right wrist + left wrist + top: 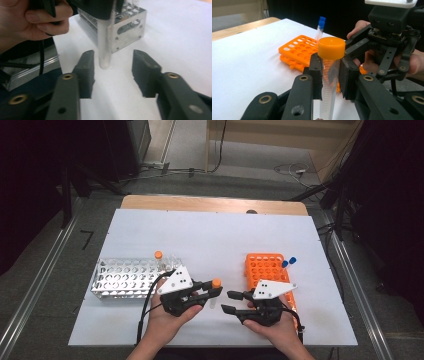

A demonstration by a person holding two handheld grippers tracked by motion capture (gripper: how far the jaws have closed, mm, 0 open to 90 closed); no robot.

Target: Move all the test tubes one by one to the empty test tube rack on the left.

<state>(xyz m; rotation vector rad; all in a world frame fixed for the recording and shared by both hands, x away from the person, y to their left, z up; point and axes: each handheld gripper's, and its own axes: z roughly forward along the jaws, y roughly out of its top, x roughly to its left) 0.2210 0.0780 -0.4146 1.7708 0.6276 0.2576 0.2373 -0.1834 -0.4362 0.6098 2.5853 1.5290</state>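
Orange is the cap on the clear tube (329, 75) that the left gripper (212, 290) holds: its two black pads are clamped on the tube just under the cap, and the tube stands upright, its rounded bottom just above the white sheet (210, 235) covering the desk. This is near the desk's front edge, about midway between its left and right sides. The right gripper (113, 72) faces it from just beside, jaws spread apart with nothing pressed between them; the tube's lower end stands beyond the gap. Behind the left gripper, toward the left edge, a metal rack (127, 277) holds another orange-capped tube (158, 255) at its far right corner. An orange rack (265, 267) sits toward the right edge, with two blue-capped tubes (289, 262) leaning in it.
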